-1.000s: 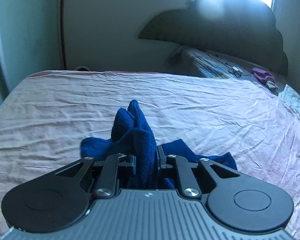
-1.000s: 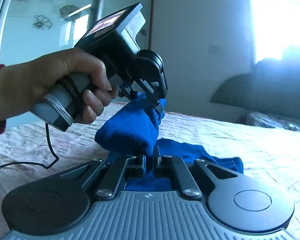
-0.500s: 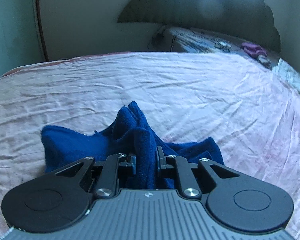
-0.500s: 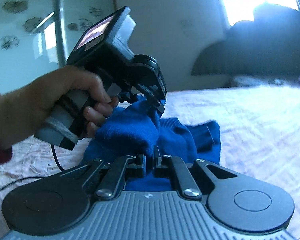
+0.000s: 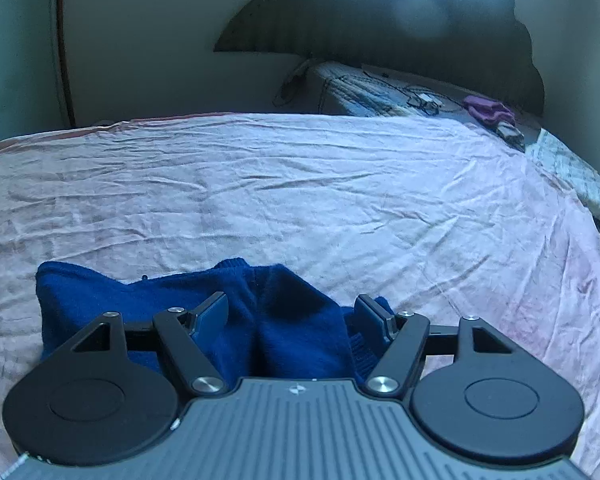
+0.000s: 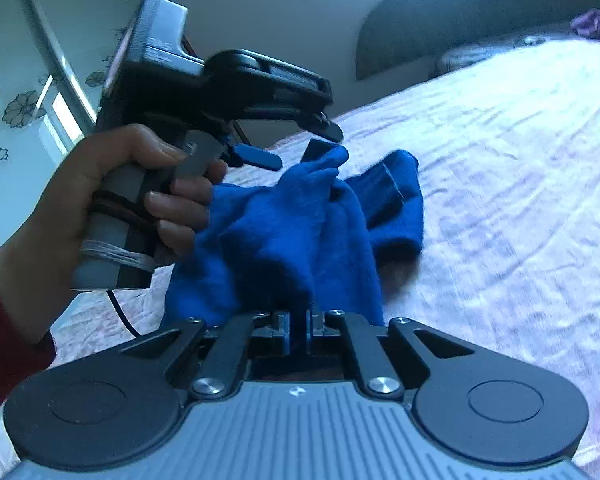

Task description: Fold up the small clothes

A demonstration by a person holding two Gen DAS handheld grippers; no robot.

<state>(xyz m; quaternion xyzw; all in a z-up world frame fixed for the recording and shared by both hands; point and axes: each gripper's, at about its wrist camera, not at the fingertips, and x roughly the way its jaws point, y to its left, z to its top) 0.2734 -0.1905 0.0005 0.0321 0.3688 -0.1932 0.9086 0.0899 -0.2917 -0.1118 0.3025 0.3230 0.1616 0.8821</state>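
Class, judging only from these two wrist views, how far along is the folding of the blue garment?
Done: one fold brought over; the blue garment lies bunched on the pink sheet. In hand: left gripper opening, fingers clear of cloth; right gripper shut on an edge. Left: release, flatten, finish.

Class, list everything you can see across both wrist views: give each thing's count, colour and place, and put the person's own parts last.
blue garment: one, deep blue, bunched on the near part of the bed.
bedsheet: one, pale pink, wrinkled, covering the bed.
headboard: one, dark, against the far wall.
purple cloth: one, purple, far right, beyond the sheet.
cable: one, black, hanging from the left tool's handle.
left gripper: one, black; fingers opening, garment between them, not pinched.
right gripper: one, black; shut on a fold of the garment.
hand: one, around the left tool's handle.
sleeve: one, dark red, at that wrist.
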